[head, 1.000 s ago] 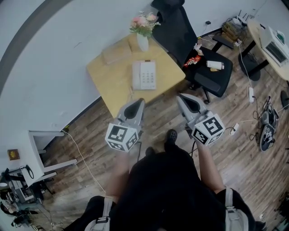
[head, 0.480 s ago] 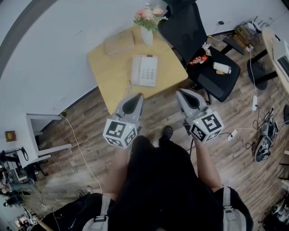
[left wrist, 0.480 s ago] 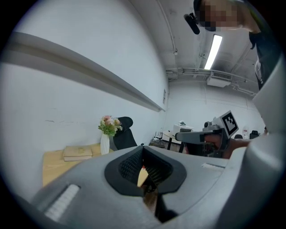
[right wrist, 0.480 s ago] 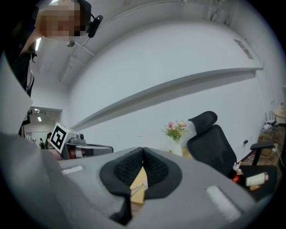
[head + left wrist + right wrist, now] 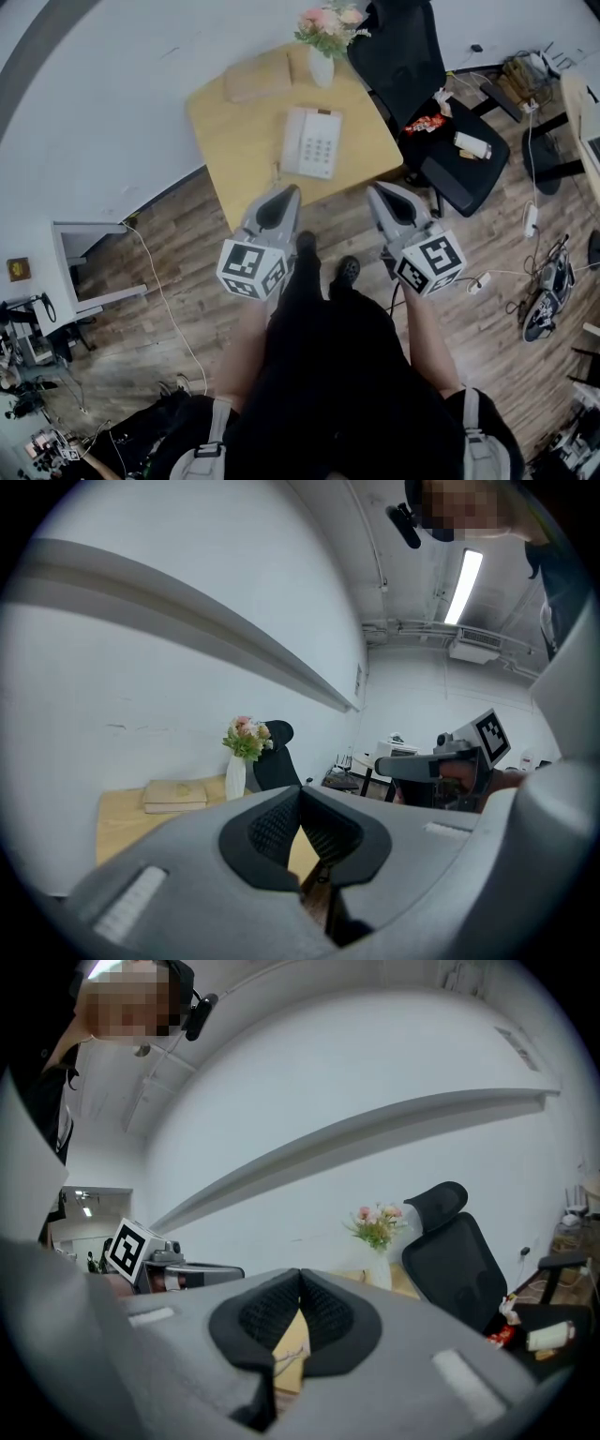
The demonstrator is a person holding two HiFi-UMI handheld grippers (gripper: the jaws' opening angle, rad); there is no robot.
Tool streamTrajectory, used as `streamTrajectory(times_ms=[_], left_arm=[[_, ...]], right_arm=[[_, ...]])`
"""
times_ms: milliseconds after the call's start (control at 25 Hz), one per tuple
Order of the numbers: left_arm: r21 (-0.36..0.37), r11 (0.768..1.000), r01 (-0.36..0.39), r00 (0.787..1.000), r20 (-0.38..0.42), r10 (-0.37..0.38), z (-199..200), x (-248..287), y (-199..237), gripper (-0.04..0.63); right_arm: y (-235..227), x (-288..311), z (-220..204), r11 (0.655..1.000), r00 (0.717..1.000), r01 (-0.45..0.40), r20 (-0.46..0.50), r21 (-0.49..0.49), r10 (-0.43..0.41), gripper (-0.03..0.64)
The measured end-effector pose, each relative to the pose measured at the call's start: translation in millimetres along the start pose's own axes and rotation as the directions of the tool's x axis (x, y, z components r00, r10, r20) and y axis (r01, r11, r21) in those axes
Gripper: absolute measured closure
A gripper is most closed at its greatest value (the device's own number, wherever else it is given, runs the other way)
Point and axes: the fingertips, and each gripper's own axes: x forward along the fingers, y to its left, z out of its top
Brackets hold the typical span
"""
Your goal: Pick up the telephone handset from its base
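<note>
Telephone handset [image 5: 293,141] lies in its cradle along the left side of the white base [image 5: 321,148], which sits near the middle of the yellow tabletop [image 5: 234,141]. In the head view it is ahead of both grippers and apart from them. The left gripper [image 5: 286,194] points towards the near edge of the tabletop, just below the telephone. The right gripper [image 5: 374,191] is level with it, off the tabletop's near right corner and over the wooden floor [image 5: 187,244]. Neither touches the handset.

In the left gripper view the dark ribbed pads [image 5: 281,827] meet at their tips, so these jaws are closed with nothing between them. The right gripper view shows the same: its jaws are pressed together at the tips and empty. Only a sliver of tabletop shows through the gap lower down. The telephone itself is hidden behind the gripper bodies in both of these views.

At the far edge of the tabletop a white vase [image 5: 322,67] stands upright and holds pink flowers [image 5: 328,23]. To its left lies a flat beige folded pad [image 5: 257,82]. A black office chair [image 5: 412,47] stands right of the tabletop. Its seat carries a red packet [image 5: 427,123] and a white bottle [image 5: 472,145] lying on its side.
</note>
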Motion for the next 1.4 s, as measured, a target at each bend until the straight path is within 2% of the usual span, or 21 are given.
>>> streamTrajectory(times_ms=[360, 640, 1080, 1400], left_arm=[[0.015, 0.999, 0.041, 0.999, -0.016, -0.041, 11.7, 48.4, 60.9, 0.583], [0.011, 0.998, 0.069, 0.996, -0.059, -0.068, 7.5, 78.7, 107.9, 0.583], [-0.009, 0.991, 0.134, 0.978, -0.163, -0.133, -30.6, 118.2, 161.2, 0.580], [-0.035, 0.987, 0.157, 0.959, -0.234, -0.161, -64.5, 131.4, 179.1, 0.580]], right_arm=[[-11.4, 60.3, 16.8, 0.998, 0.998, 0.057, -0.005, -0.005, -0.057, 0.614], [-14.6, 102.7, 23.7, 0.994, 0.994, 0.105, -0.013, -0.015, -0.106, 0.614], [-26.4, 147.4, 10.9, 0.976, 0.975, 0.218, -0.046, 0.010, -0.217, 0.614], [-26.3, 166.0, -3.3, 0.974, 0.972, 0.223, -0.087, 0.024, -0.220, 0.614]])
